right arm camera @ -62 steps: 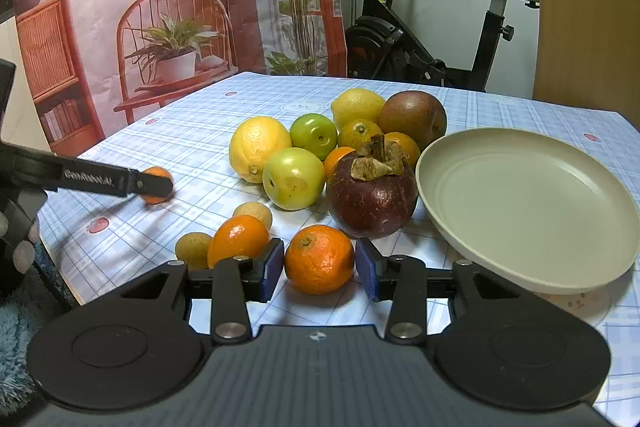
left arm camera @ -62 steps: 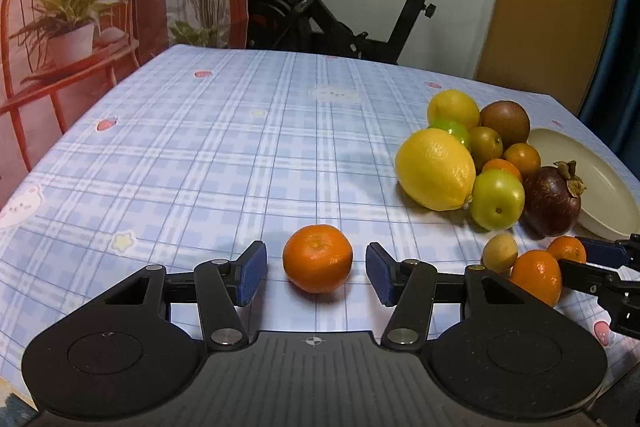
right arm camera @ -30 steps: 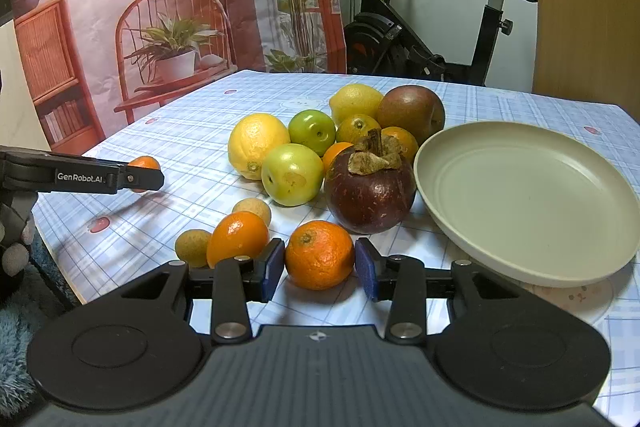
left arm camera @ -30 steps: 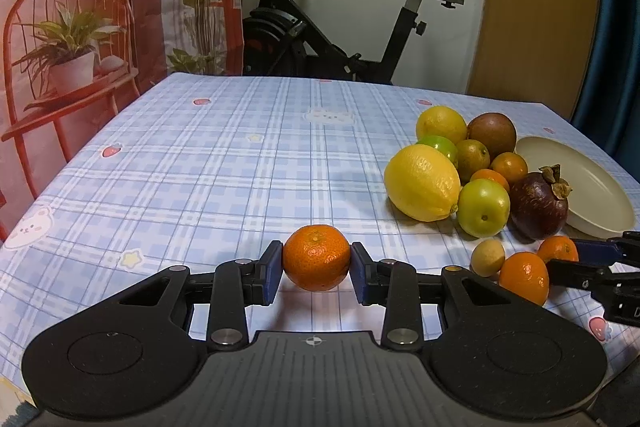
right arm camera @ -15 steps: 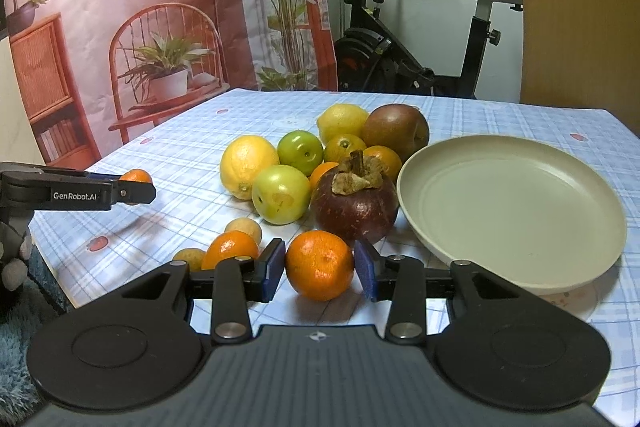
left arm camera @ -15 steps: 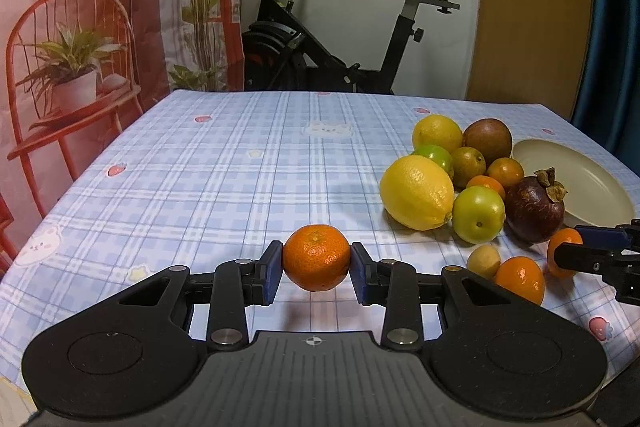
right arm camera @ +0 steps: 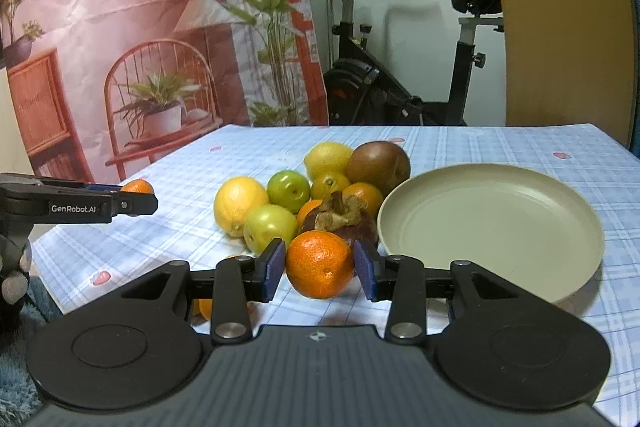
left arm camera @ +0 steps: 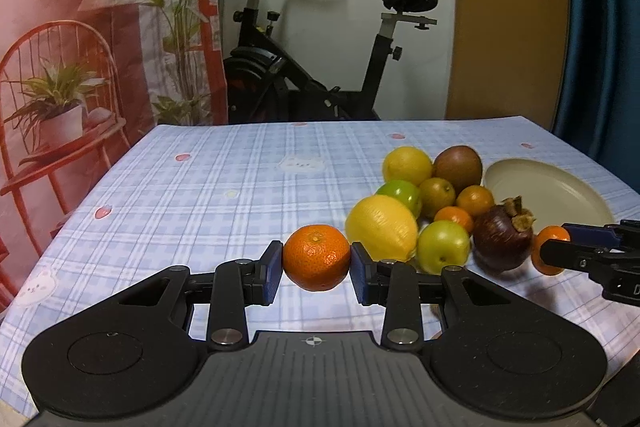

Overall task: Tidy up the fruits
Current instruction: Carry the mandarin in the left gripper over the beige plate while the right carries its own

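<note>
Left wrist view: The task is judged to be at an early stage. The plate [left arm camera: 576,203] at 3 o'clock of the fruit pile is empty, and no fruit is sorted onto it yet. The pile on the checked tablecloth [left arm camera: 200,187] holds a large lemon [left arm camera: 382,227], a second lemon [left arm camera: 407,165], two green fruits, several small oranges, a brown fruit [left arm camera: 459,163] and a mangosteen [left arm camera: 503,239]. The left gripper [left arm camera: 317,261] is closed to a narrow gap on a mandarin [left arm camera: 317,257]; both blue pads press its sides, and the fruit appears lifted clear of the cloth. At 3 o'clock, the right gripper [left arm camera: 560,247] holds a second small orange fruit.

Right wrist view: The right gripper [right arm camera: 320,267] clamps its own mandarin [right arm camera: 320,264] between both pads, at a narrow opening. This fruit sits directly in front of the mangosteen [right arm camera: 340,223], and the plate [right arm camera: 500,227] lies at 2 o'clock of it. At 9 o'clock, the left gripper [right arm camera: 132,201] carries its mandarin [right arm camera: 137,186]. Remaining work: both held fruits need placing, then the pile needs sorting.
</note>
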The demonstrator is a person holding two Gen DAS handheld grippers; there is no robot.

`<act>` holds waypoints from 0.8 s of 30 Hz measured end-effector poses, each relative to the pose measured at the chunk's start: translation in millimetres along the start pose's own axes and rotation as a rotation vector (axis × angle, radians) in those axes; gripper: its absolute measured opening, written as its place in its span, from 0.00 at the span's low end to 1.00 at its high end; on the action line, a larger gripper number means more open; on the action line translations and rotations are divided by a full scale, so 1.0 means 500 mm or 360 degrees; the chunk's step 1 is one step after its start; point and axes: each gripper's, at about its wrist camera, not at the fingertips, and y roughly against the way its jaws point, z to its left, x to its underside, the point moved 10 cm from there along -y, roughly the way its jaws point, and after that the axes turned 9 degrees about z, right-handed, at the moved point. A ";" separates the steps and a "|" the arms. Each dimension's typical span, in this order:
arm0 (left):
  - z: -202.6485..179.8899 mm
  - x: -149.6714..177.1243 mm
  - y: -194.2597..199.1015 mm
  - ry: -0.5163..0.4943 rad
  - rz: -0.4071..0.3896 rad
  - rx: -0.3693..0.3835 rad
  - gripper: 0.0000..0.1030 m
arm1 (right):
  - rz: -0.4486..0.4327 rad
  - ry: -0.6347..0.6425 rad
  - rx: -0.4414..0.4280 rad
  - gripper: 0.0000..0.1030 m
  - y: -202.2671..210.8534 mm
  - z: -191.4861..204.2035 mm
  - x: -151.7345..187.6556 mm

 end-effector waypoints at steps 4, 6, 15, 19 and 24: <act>-0.019 -0.015 0.004 -0.0018 -0.0019 0.0029 0.37 | -0.0024 -0.0010 0.0019 0.40 0.006 -0.008 -0.006; -0.034 -0.025 0.004 -0.0041 -0.0028 0.0055 0.37 | -0.0045 -0.0015 0.0038 0.40 0.011 -0.014 -0.010; -0.161 -0.098 -0.017 -0.0173 -0.0076 0.0258 0.37 | -0.0128 -0.0125 0.0243 0.40 0.028 -0.105 -0.023; -0.227 -0.132 -0.051 -0.0211 -0.0086 0.0347 0.37 | -0.0137 -0.0219 0.0343 0.40 0.020 -0.173 -0.030; -0.290 -0.158 -0.107 -0.0246 -0.0055 0.0381 0.37 | -0.0148 -0.0281 0.0416 0.40 0.016 -0.237 -0.060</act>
